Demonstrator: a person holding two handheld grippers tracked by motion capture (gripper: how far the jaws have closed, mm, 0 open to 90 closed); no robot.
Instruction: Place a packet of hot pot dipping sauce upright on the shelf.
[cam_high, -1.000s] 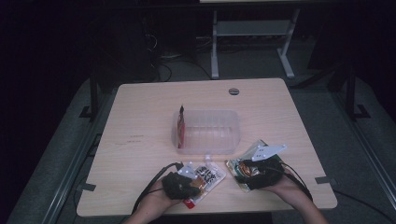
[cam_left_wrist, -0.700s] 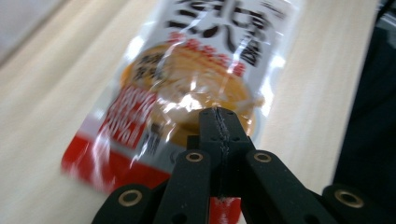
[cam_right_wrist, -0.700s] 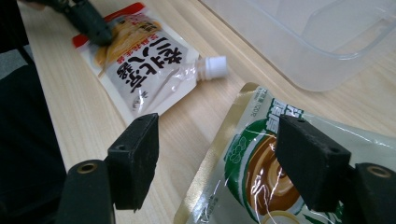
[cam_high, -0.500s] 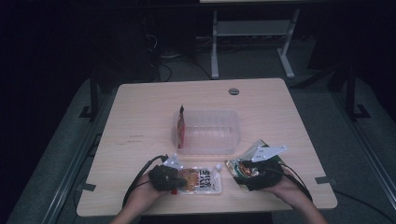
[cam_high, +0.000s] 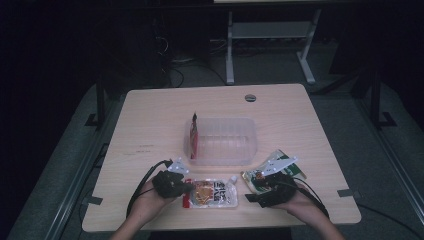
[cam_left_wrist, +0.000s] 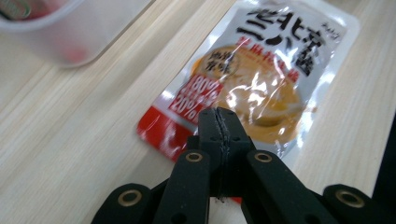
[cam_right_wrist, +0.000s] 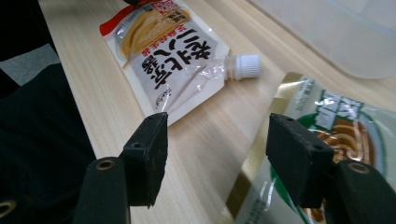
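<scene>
The left gripper (cam_left_wrist: 218, 114) has its jaws pressed tight together, and they pinch the red bottom edge of a flat sauce pouch (cam_left_wrist: 261, 70). In the left gripper view the pouch stretches away from the jaw tips across the wooden table (cam_left_wrist: 70, 140), its printed face up, with red labels near the jaws and black lettering at the far end. In the high view the same gripper (cam_high: 186, 187) sits near the front edge of the table, held by the left hand (cam_high: 150, 202), and the pouch (cam_high: 212, 193) lies flat just to its right, with a white cap (cam_high: 233, 179) at its far corner.

The right gripper (cam_right_wrist: 215, 156) has its jaws part way apart and they have just been closing; nothing is pressed between the pads. Bare table shows in the gap, and the gold edge of a green packet (cam_right_wrist: 327, 140) reaches in beside the right-hand jaw without being clamped. The sauce pouch lies beyond the left-hand jaw in that view, its cap pointing toward the packet. In the high view the right gripper (cam_high: 255, 192) rests over the green packet (cam_high: 272, 172), just right of the pouch.

Behind both packs, near the table's middle, stands a clear plastic tub (cam_high: 222, 142) with a red packet (cam_high: 194, 135) upright against its left wall.
</scene>
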